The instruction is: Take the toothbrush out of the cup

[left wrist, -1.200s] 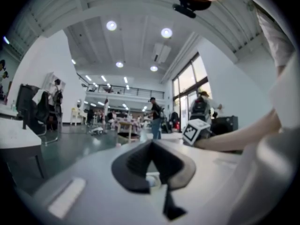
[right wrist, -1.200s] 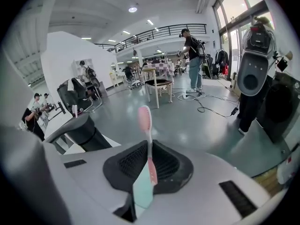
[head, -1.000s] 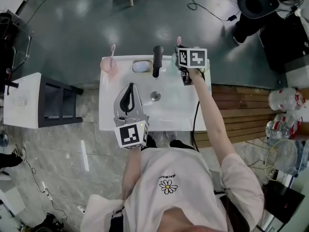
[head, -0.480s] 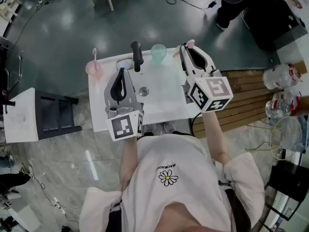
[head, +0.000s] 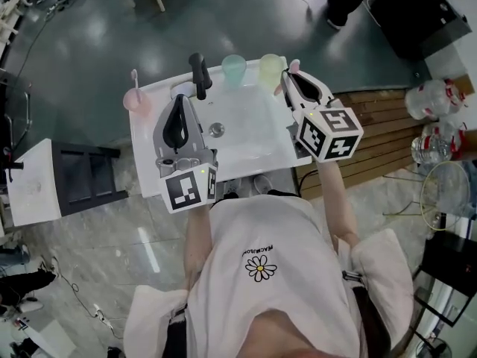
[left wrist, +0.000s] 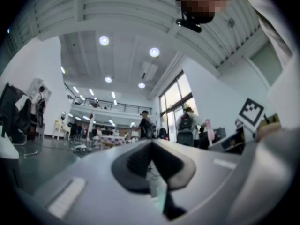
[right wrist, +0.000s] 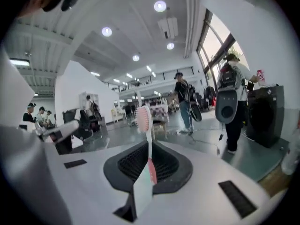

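My right gripper (head: 288,78) is shut on a pink toothbrush (head: 294,66) and holds it over the sink's back right corner, just right of an empty yellow cup (head: 270,66). In the right gripper view the toothbrush (right wrist: 144,118) stands upright between the pads, bristle head up, with the gripper (right wrist: 149,159) clamped on its handle. My left gripper (head: 181,104) hangs over the left side of the white sink (head: 246,136), shut and empty. In the left gripper view the gripper (left wrist: 151,146) has its jaws together, pointing into the room.
A green cup (head: 233,67) stands beside the yellow one on the sink's back rim. A pink cup (head: 136,100) holding another toothbrush sits at the back left corner. The black faucet (head: 198,74) rises between them. A white cabinet (head: 33,181) stands to the left.
My right gripper has pulled back from the cups at the sink's back rim and risen with the toothbrush in it, uncovering the yellow cup. The left gripper rose slightly.
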`<state>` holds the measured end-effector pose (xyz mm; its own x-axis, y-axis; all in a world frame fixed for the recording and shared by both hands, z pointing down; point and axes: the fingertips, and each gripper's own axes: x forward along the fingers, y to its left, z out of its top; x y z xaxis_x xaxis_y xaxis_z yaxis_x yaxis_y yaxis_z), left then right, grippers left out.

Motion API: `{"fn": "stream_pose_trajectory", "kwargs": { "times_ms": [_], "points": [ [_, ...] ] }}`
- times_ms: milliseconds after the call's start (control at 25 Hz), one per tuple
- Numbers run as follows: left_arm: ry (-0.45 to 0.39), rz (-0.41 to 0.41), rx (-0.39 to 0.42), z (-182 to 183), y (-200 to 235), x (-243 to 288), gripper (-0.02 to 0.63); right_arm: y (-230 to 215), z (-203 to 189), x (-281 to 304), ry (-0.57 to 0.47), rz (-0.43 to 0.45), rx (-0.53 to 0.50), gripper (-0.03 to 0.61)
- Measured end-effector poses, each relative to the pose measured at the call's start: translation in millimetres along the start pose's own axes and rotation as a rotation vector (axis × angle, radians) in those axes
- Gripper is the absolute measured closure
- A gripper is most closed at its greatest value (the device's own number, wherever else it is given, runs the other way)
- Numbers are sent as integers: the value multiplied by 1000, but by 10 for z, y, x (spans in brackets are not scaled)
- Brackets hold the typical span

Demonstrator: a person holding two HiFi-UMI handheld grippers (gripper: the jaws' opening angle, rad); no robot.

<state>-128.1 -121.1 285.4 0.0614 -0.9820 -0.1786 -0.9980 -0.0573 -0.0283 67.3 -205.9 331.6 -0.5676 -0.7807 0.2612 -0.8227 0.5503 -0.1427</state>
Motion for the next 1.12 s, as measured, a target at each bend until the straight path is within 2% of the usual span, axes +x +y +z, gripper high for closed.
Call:
{"fn": "stream_pose_trajectory", "kwargs": {
  "times_ms": [160, 280, 360, 640, 960, 1120],
  "points": [
    [53, 6, -30, -172, 56, -62, 607, -433, -863, 195, 322, -45, 82, 555],
    [80, 9, -54, -293, 106, -91, 607, -676, -1447, 214, 493, -88, 124, 555],
    [93, 15, -63, -363, 126, -105, 607, -801, -1735, 215, 562, -112, 169, 557],
    [134, 32, -95, -530, 164, -112, 607, -1028, -2407, 324, 669, -170, 367, 557],
    [163, 21, -100, -602, 94, -124, 607, -1175, -2650, 374, 721, -283, 329, 554],
    [165, 28, -96, -600, 108, -143, 607, -1144, -2639, 408, 708, -284, 301, 545]
  ]
}}
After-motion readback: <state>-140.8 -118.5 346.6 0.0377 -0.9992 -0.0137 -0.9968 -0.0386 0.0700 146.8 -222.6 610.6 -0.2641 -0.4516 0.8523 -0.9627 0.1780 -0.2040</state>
